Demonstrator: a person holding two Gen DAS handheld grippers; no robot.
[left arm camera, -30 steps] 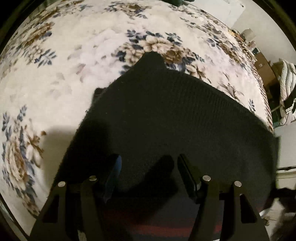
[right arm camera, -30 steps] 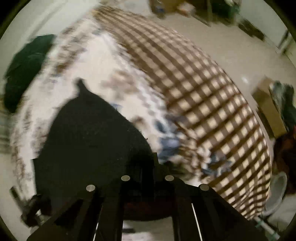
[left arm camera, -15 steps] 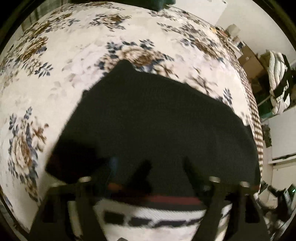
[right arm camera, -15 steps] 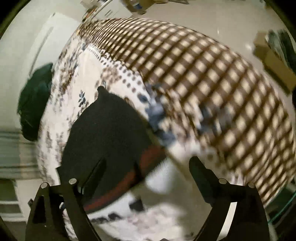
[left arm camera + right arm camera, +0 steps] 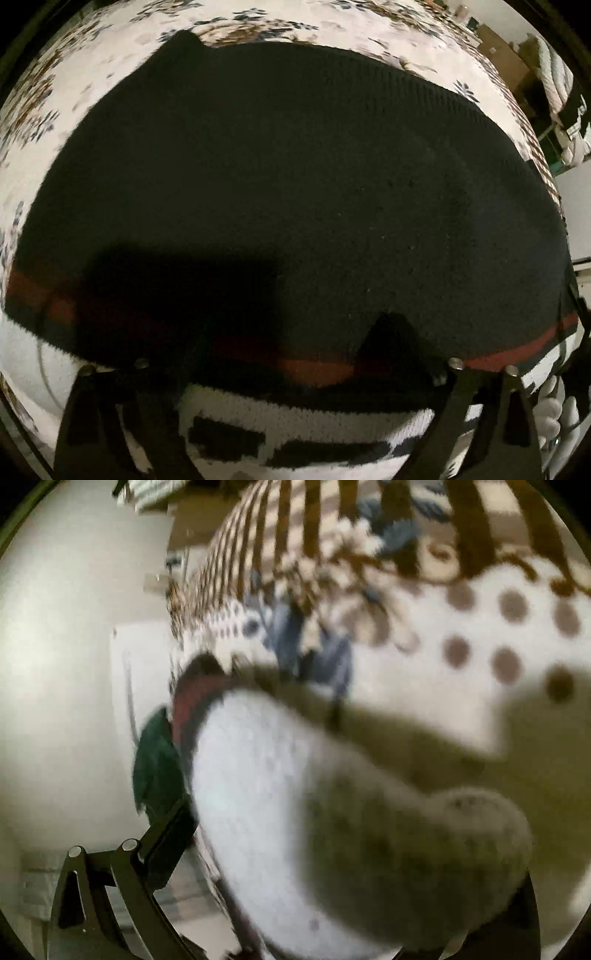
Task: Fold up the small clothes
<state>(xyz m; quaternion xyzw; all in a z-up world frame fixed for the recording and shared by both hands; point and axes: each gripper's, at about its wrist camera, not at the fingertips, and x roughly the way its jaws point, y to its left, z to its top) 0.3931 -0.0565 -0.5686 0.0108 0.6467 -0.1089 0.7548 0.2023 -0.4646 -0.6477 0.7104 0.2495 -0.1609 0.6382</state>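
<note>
Knitwear filled the left wrist view: a black ribbed sweater [image 5: 295, 177] with a red stripe and a white patterned band lay on the floral bedspread [image 5: 74, 85], beneath the left gripper [image 5: 295, 347], jaws spread. Only the right wrist view showed fuzzy white fabric, blurred, between the right gripper's [image 5: 332, 849] parted jaws; whether gripped, unclear.
</note>
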